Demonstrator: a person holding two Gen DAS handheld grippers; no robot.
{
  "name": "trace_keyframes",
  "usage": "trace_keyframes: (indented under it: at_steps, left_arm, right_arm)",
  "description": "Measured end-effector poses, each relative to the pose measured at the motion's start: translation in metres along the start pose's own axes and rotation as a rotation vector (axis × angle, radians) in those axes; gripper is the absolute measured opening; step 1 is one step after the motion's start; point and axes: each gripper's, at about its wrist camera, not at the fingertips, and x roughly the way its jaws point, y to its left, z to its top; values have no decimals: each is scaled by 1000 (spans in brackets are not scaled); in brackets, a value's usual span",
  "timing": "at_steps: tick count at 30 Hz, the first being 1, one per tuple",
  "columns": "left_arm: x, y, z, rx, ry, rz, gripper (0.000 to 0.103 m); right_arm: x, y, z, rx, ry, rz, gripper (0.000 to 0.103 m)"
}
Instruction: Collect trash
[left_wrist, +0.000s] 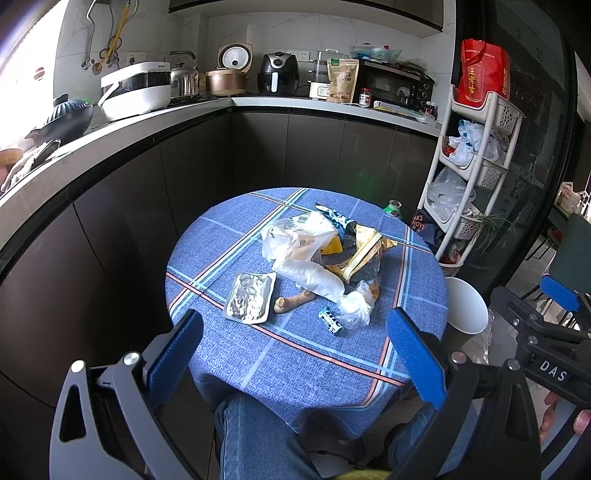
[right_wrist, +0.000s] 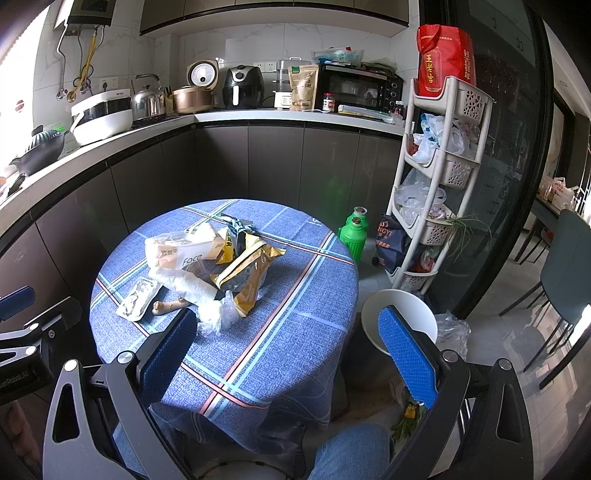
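Observation:
A pile of trash lies on a round table with a blue plaid cloth (left_wrist: 288, 354): a silver foil tray (left_wrist: 250, 297), a brown stick-like scrap (left_wrist: 293, 301), a small teal wrapper (left_wrist: 331, 320), clear plastic bags (left_wrist: 317, 275), a white tissue pack (right_wrist: 181, 247) and a gold snack bag (left_wrist: 364, 254). My left gripper (left_wrist: 299, 350) is open and empty, held above the table's near edge. My right gripper (right_wrist: 291, 354) is open and empty, near the table's right edge. A white bin (right_wrist: 399, 317) stands on the floor right of the table.
A dark kitchen counter (left_wrist: 155, 118) with several appliances runs behind the table. A white basket rack (right_wrist: 436, 192) with bags stands at the right, with a green flask (right_wrist: 352, 236) on the floor beside it. A glass door and chairs lie further right.

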Motion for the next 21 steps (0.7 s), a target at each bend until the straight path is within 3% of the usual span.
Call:
trace_keyframes:
  at_steps: [21]
  left_arm:
    - [-5, -10, 1, 0, 3, -4, 99]
  right_arm:
    - [1, 1, 3, 0, 3, 1, 94]
